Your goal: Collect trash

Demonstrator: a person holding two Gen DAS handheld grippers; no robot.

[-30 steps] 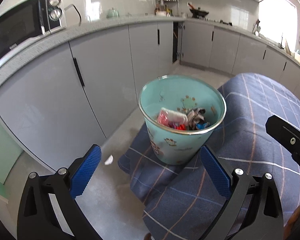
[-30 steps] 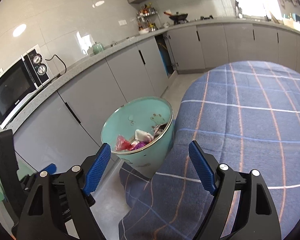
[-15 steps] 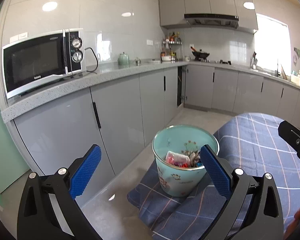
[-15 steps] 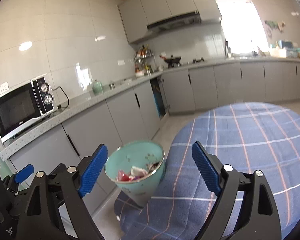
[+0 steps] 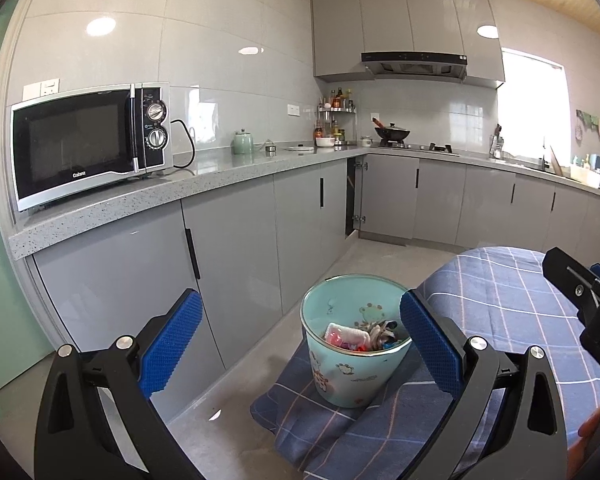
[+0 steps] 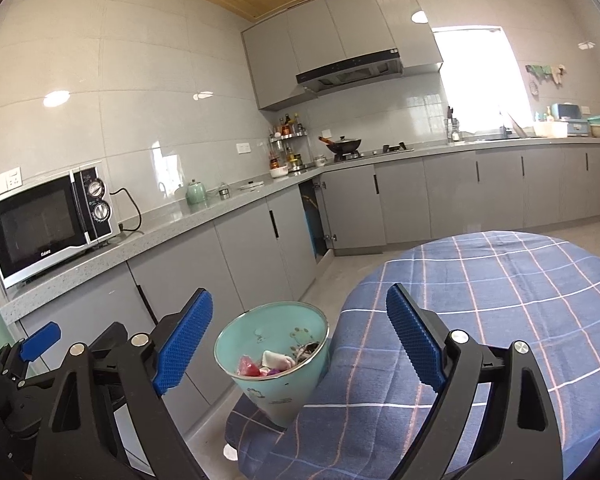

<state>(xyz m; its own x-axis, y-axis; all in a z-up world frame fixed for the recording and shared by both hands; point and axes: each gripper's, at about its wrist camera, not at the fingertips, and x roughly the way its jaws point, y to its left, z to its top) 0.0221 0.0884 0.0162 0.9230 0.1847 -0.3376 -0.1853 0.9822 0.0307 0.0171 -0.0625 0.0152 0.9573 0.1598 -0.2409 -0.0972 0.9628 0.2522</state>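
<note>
Between and below both hand-held grippers: a mint trash bin (image 5: 354, 356) holding wrappers (image 5: 348, 336).
The left hand-held gripper (image 5: 300, 344) and right hand-held gripper (image 6: 296, 342) are spread wide, holding nothing. Only the right view shows the whole plaid tablecloth (image 6: 500, 300); the left view shows the bin standing on its draped edge.

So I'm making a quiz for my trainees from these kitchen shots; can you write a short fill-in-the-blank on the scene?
1. The trash sits inside a ____-coloured bin.
2. The left gripper and the right gripper both have their jaws ____.
3. The bin stands on a blue ____ cloth.
4. On the counter at the left stands a ____ with two dials.

Missing words: teal; open; checked; microwave
</note>
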